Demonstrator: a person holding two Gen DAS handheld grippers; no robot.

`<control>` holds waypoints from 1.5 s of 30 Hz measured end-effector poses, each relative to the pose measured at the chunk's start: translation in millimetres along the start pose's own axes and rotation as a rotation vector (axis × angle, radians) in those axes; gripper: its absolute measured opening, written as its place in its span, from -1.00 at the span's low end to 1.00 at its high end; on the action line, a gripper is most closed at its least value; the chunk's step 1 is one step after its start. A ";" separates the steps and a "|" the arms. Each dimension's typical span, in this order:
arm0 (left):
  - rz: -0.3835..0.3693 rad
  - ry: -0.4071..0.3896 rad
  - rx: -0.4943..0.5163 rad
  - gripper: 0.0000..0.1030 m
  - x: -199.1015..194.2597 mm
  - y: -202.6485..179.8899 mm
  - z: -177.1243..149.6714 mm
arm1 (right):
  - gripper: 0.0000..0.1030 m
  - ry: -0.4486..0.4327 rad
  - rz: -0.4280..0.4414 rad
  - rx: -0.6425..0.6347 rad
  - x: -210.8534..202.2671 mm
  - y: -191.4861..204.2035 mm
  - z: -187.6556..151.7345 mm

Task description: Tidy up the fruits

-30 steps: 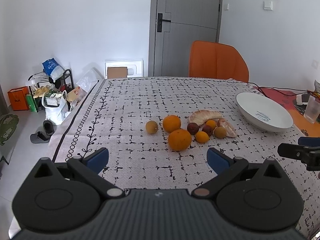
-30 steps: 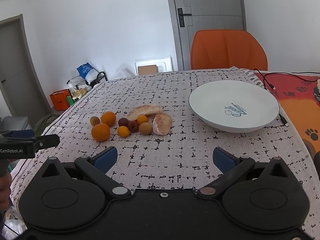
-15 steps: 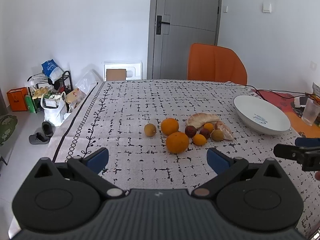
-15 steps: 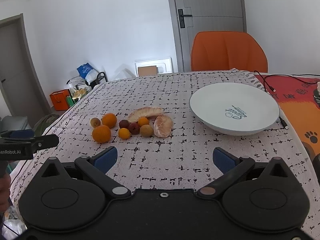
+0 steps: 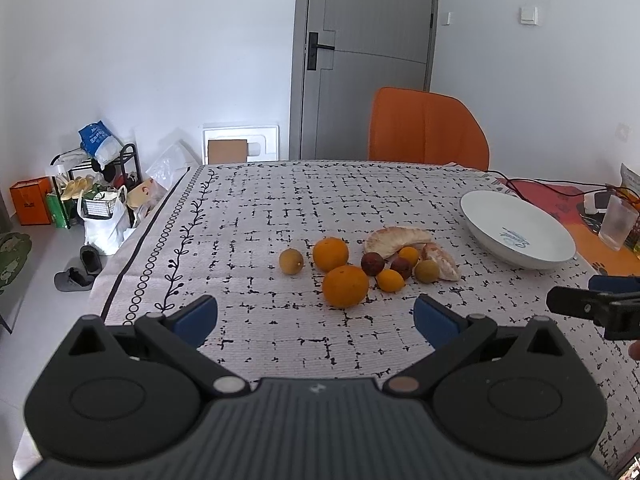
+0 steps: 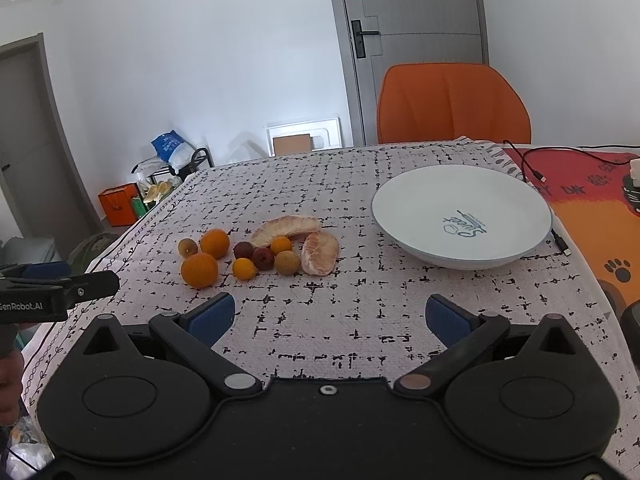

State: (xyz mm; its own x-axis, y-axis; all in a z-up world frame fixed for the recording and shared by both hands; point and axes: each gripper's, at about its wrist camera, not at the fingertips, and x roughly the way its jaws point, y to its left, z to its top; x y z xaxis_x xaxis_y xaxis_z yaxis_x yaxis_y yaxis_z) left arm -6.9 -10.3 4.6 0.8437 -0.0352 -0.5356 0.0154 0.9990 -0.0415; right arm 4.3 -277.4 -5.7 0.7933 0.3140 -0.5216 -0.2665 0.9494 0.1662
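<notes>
Right wrist: orange chair [image 6: 454,104], cable [image 6: 532,168] beside plate [image 6: 404,200]

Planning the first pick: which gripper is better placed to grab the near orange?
Left. The left gripper, open, has the near orange straight ahead; for the right gripper, also open, it lies off left.

Fruit cluster [image 5: 362,264] beside white bowl [image 5: 516,232]
</notes>
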 end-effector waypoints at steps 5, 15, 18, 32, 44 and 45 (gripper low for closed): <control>0.006 -0.014 -0.015 1.00 0.8 1.3 1.7 | 1.00 -0.005 0.000 -0.004 1.2 0.0 1.1; -0.016 -0.052 -0.052 1.00 6.7 5.0 5.9 | 1.00 -0.055 0.092 0.010 2.5 -8.3 4.8; -0.040 -0.060 -0.055 1.00 11.3 3.1 6.2 | 1.00 -0.065 0.114 0.025 4.5 -12.6 7.5; -0.062 -0.049 -0.072 0.76 39.7 -3.8 8.7 | 0.69 -0.009 0.126 -0.020 43.8 -4.9 12.8; -0.073 0.011 -0.088 0.30 70.9 -3.7 6.6 | 0.26 0.019 0.122 -0.001 78.8 -8.8 18.7; -0.073 0.013 -0.090 0.29 72.4 -3.9 6.3 | 0.18 0.023 0.125 0.001 81.5 -8.8 19.0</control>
State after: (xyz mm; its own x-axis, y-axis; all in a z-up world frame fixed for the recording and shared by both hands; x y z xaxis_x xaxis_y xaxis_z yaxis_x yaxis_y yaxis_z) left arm 57.5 -16.6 -28.7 0.8351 -0.1088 -0.5392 0.0281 0.9874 -0.1557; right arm 81.7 -260.0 -33.8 0.7413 0.4295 -0.5158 -0.3621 0.9030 0.2315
